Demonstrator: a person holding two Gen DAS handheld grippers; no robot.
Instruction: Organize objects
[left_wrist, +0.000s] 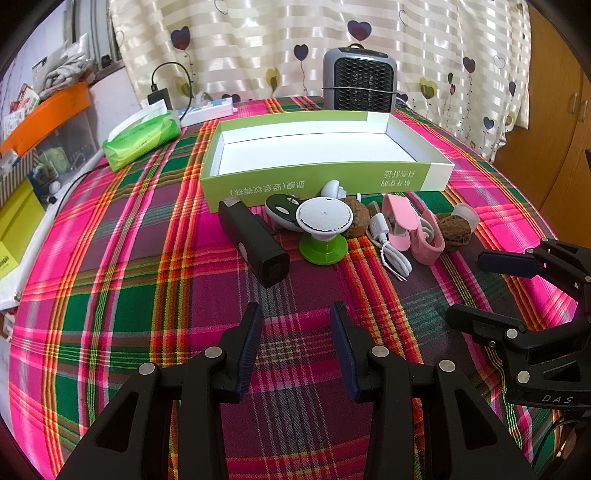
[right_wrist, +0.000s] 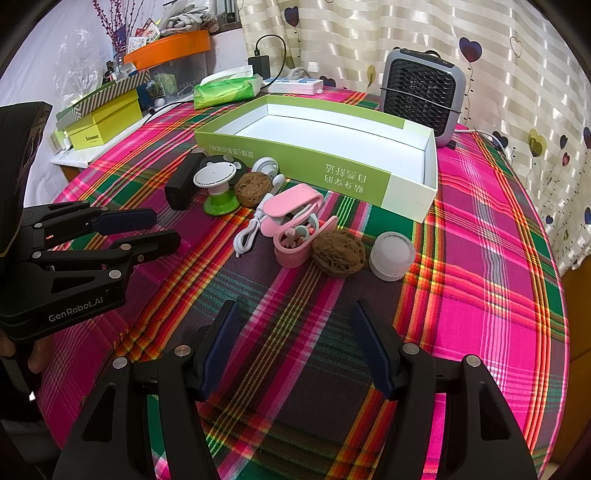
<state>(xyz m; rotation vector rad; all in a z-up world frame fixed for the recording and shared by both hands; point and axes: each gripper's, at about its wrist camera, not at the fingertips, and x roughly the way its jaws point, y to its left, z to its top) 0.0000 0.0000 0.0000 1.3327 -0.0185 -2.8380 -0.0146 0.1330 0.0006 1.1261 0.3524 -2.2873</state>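
Plainly nothing sits in the green box (left_wrist: 321, 181) yet; the clutter lies in a row just before its near wall, on the plaid cloth (left_wrist: 147, 295). Going left to right: the black block (left_wrist: 255, 243) looks rigid and probably the heaviest, best pinched across its narrow sides; the green-footed disc (left_wrist: 323, 230) seems light, top-heavy, likelier to tip, so take its stem; the white cable (left_wrist: 388, 243) is limp and will dangle; the pink case (right_wrist: 295, 240) stands open, hinged, likely to flop; the walnut (right_wrist: 338, 253) is hard, rough, grippy; the white cap (right_wrist: 392, 255) looks smooth, light, slippery. Both tools hover short of the row, the left gripper (left_wrist: 295, 325) and right gripper (right_wrist: 295, 325) spread wide, holding nothing.
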